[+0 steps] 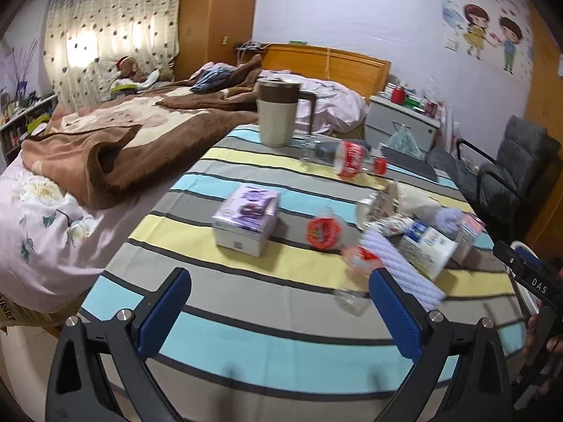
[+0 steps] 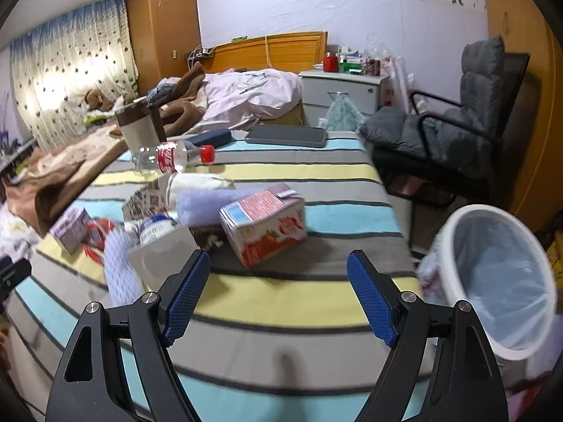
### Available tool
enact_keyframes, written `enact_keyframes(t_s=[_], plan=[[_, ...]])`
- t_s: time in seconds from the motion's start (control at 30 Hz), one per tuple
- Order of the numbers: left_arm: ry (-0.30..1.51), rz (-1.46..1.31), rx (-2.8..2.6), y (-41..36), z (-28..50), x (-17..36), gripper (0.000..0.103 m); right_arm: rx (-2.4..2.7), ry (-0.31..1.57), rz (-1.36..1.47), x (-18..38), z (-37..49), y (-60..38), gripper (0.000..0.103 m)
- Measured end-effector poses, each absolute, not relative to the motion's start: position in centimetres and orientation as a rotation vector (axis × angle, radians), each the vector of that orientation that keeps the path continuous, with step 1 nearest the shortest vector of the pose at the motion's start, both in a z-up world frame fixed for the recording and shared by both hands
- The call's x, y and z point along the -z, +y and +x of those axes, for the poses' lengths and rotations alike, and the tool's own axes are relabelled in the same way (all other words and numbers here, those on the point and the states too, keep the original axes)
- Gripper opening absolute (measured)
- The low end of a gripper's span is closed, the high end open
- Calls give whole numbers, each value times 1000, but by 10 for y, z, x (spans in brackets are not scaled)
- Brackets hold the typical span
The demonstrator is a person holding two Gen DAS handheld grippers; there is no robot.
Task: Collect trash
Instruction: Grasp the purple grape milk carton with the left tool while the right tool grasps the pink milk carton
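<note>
Left tongs (image 1: pixel 279 302) and right tongs (image 2: pixel 278 295), both spread wide and empty, above the striped counter (image 2: pixel 281 302). Trash at mid-counter: red-and-white carton (image 2: pixel 265 223) lying just beyond the right tongs; purple box (image 1: pixel 246 223) to the left; cola bottle (image 1: pixel 346 158) on its side farther back. Lined white bin (image 2: pixel 499 281) stands off the counter's right edge, near.

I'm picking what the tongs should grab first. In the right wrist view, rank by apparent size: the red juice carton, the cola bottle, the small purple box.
1. Red juice carton, clearly largest, though it also lies nearest the camera.
2. Cola bottle.
3. Small purple box.
The last two look close; the bottle lies farther off, so their order is unsure.
</note>
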State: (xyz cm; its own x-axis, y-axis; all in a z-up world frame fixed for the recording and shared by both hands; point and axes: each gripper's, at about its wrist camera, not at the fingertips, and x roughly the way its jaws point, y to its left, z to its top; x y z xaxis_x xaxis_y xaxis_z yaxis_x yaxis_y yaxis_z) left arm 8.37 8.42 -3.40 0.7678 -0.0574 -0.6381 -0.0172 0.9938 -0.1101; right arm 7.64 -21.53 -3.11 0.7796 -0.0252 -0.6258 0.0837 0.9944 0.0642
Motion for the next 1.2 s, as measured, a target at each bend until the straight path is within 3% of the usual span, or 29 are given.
enact_keyframes(t_s=[0.77, 1.03, 1.2], plan=[[761, -65, 21, 109, 170, 50, 101, 203, 852, 102, 44, 139, -214, 81], [811, -98, 80, 113, 184, 59, 92, 288, 868, 140, 44, 113, -247, 81], [827, -95, 106, 110, 189, 63, 92, 217, 846, 127, 44, 119, -241, 81]])
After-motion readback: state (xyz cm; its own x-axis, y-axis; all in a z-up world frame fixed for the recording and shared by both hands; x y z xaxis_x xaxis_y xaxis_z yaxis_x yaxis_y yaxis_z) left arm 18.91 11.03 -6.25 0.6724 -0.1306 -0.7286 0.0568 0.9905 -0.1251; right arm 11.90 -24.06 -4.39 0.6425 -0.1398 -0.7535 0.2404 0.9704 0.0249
